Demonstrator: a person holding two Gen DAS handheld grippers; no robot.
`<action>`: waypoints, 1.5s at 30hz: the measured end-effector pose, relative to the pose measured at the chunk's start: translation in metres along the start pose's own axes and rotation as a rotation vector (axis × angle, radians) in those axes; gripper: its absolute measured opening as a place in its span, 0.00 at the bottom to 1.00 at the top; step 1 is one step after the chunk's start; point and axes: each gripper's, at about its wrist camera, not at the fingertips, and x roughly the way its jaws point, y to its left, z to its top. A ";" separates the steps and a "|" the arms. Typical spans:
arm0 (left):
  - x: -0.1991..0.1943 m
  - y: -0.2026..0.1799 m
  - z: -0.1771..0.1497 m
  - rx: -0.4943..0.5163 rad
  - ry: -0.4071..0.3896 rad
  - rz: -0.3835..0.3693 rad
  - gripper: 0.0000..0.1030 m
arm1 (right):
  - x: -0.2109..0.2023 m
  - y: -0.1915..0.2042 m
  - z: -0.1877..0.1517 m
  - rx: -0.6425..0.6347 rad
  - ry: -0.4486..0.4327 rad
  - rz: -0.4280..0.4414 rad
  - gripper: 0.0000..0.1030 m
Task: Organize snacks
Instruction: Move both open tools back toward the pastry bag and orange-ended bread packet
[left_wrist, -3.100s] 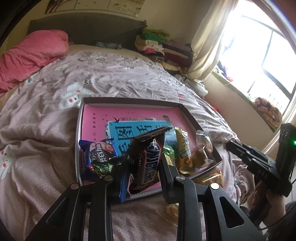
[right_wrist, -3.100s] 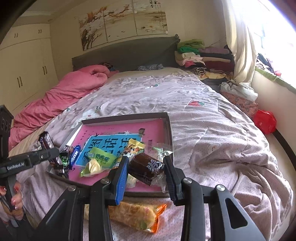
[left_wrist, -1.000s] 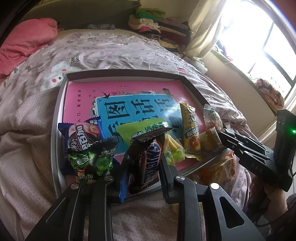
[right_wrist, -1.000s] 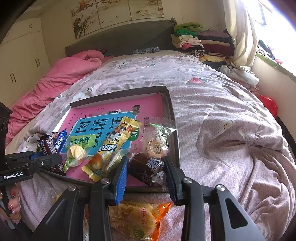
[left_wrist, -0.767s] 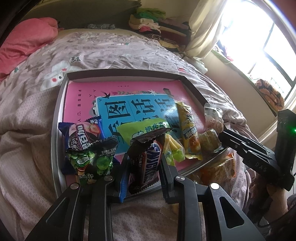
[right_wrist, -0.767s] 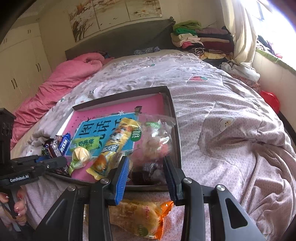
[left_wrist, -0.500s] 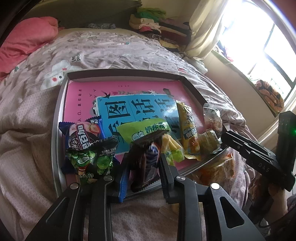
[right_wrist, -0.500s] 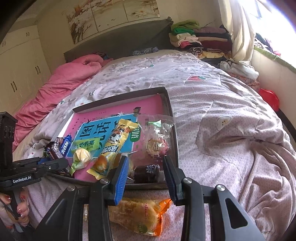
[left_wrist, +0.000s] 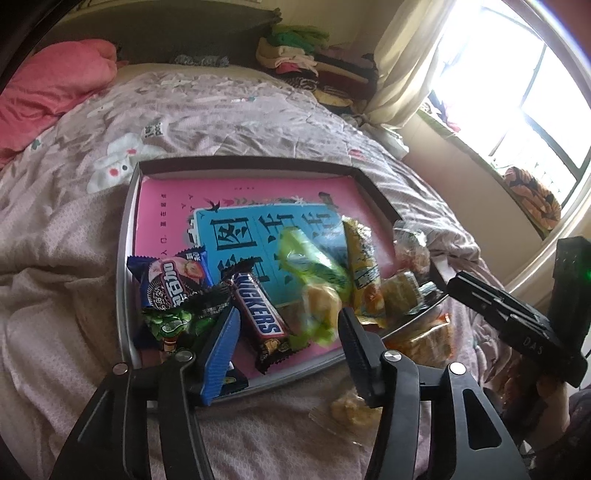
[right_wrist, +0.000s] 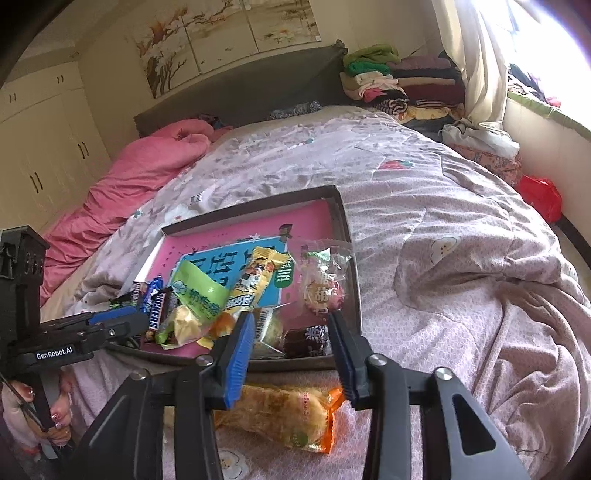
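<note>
A grey-rimmed tray (left_wrist: 125, 258) with a pink floor lies on the bed and holds several snacks. The Snickers bar (left_wrist: 258, 317) lies flat on the tray floor between the fingers of my left gripper (left_wrist: 288, 321). Its jaws are opening and no pad touches the bar. A dark brown snack (right_wrist: 306, 338) lies in the tray's (right_wrist: 355, 266) near right corner. My right gripper (right_wrist: 291, 325) hangs just above it, jaws opening, pads off it. A green bag (left_wrist: 310, 266) beside the Snickers is blurred.
An Oreo pack (left_wrist: 170, 280) and a green candy pack (left_wrist: 171, 323) fill the tray's left corner. An orange-ended snack pack (right_wrist: 280, 417) and a small clear pack (left_wrist: 347, 410) lie on the quilt outside the tray. A pink duvet (right_wrist: 147, 166) is at the far left.
The left jaws have spread and the Snickers bar has dropped from upright to flat in the tray. The right jaws let go of the brown snack, widened and lifted slightly. The green bag shifted.
</note>
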 end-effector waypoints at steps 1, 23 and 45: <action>-0.002 0.000 0.001 0.001 -0.005 -0.001 0.58 | -0.003 0.001 0.000 -0.002 -0.003 0.000 0.44; -0.021 -0.046 -0.030 0.272 0.071 -0.109 0.66 | -0.024 0.006 -0.029 -0.035 0.089 0.031 0.57; 0.021 -0.059 -0.048 0.376 0.158 -0.049 0.66 | 0.022 -0.013 -0.042 0.024 0.195 0.076 0.72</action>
